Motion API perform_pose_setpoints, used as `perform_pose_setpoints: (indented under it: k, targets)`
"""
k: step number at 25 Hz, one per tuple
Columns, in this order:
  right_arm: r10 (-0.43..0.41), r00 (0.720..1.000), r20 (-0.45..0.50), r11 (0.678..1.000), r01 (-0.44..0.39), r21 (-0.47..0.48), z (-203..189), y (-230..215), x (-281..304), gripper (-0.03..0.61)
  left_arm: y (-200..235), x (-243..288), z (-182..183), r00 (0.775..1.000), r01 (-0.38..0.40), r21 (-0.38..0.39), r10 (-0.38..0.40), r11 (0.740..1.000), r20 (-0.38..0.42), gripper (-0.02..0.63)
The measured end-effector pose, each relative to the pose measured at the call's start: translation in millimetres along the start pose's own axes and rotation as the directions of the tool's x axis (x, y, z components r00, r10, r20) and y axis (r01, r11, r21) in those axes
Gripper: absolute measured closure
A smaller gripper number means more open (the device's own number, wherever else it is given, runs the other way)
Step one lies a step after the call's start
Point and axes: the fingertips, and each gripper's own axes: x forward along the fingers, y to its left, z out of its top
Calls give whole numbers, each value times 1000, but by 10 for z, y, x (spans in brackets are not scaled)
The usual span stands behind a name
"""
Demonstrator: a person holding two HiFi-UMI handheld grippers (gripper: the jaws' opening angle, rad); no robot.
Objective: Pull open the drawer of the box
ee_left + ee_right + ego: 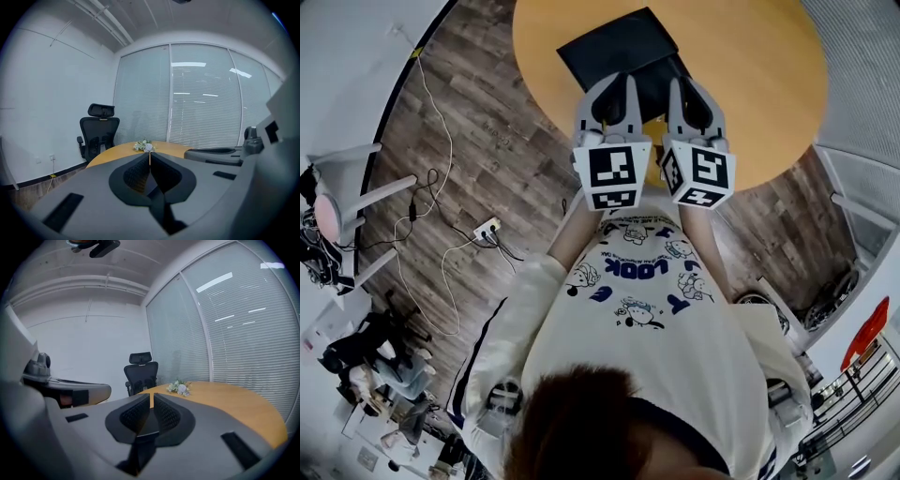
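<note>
I hold my left gripper (617, 89) and my right gripper (689, 89) side by side over the near rim of the round wooden table (769, 75), both pointing away from me at the black box (614, 42). The box lies flat on the table just beyond the jaw tips, and its near side is hidden under them. It sits slightly askew: its far edge climbs from low on the left to high on the right, and its longer side seems to run along that same line. I cannot tell from here which face carries the drawer.

Only the head view shows the box. It also shows the marker cubes (612, 173) on the grippers, the wooden floor (487, 141) and a power strip (487, 228) with its cables.

The two gripper views look level across the tabletop and over the box. They show what the head view leaves out: a small bunch of flowers (144, 146) on the table, a black office chair (99, 131) behind it and the window blinds (201, 93).

In the left gripper view the jaws are pressed together at the tips with nothing between them. In the right gripper view the jaws are closed down to a hairline slit, also on nothing. Neither gripper has hold of the box.
</note>
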Motion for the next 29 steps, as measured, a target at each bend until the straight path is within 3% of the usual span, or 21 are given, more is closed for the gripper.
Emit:
perform_pose_setpoints:
  k: [29]
  targets:
    - [-12,999,52,1000,13,-16,204,-170,19,537,-153,127,198,999,8,21,-9,1000,38,594]
